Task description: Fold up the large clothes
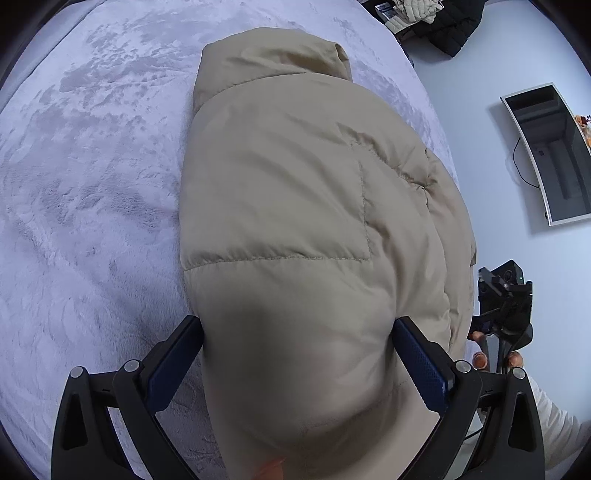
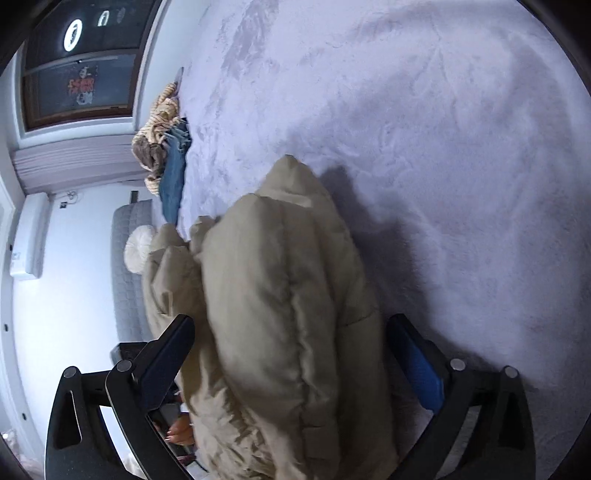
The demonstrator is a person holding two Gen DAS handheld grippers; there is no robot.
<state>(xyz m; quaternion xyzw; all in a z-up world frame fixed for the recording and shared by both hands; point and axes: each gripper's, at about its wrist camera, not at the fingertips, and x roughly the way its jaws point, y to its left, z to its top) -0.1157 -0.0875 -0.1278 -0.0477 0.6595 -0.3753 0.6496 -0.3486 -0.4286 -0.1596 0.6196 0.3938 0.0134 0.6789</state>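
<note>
A beige puffer jacket (image 1: 295,177) lies folded in a thick bundle on the lavender plush bed cover (image 1: 92,184). My left gripper (image 1: 295,325) stands wide over the jacket's near end, and the padded bulk fills the gap and touches both blue pads (image 1: 177,365). In the right wrist view the same jacket (image 2: 280,295) sits between the jaws of my right gripper (image 2: 290,321). That gripper is open: its right pad (image 2: 421,373) stands clear of the fabric, over the bed cover (image 2: 443,147). A hand (image 2: 181,428) shows under the jacket's left edge.
A dark screen (image 1: 546,155) hangs on the pale wall at right. Dark and cream clothes (image 1: 443,26) lie at the bed's far corner. Striped knitwear (image 2: 162,122) and blue jeans (image 2: 173,177) lie by the window (image 2: 81,66). A grey padded seat (image 2: 129,288) holds a white cushion (image 2: 138,247).
</note>
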